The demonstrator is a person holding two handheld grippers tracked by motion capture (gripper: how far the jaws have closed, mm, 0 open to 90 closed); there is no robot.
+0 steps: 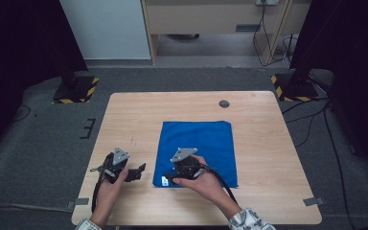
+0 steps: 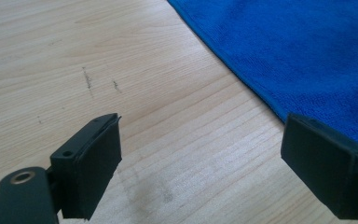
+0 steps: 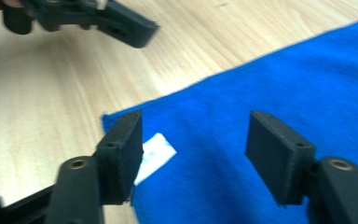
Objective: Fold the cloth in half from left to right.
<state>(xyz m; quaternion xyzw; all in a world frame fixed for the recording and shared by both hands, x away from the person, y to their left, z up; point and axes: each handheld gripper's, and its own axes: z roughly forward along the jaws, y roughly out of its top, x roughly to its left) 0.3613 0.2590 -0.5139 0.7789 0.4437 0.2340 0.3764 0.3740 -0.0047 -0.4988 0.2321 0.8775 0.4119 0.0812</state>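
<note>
High view: a blue cloth [image 1: 199,148] lies flat on the wooden tabletop [image 1: 258,143], a little right of centre. The right gripper [image 1: 175,178] hovers over the cloth's near left corner, beside a small white label [image 1: 164,180]. The left gripper [image 1: 139,170] sits over bare wood just left of the cloth, pointing toward it.

Left gripper view: the left gripper's [image 2: 200,168] fingers [image 2: 95,161] stand wide apart over bare wood, holding nothing; the cloth's [image 2: 298,46] edge runs past the right finger.

Right gripper view: the right gripper's [image 3: 193,154] fingers [image 3: 123,151] are spread wide above the cloth's [image 3: 270,79] corner, gripping nothing, with the label [image 3: 156,154] beside the left finger. The other gripper shows at top left.
</note>
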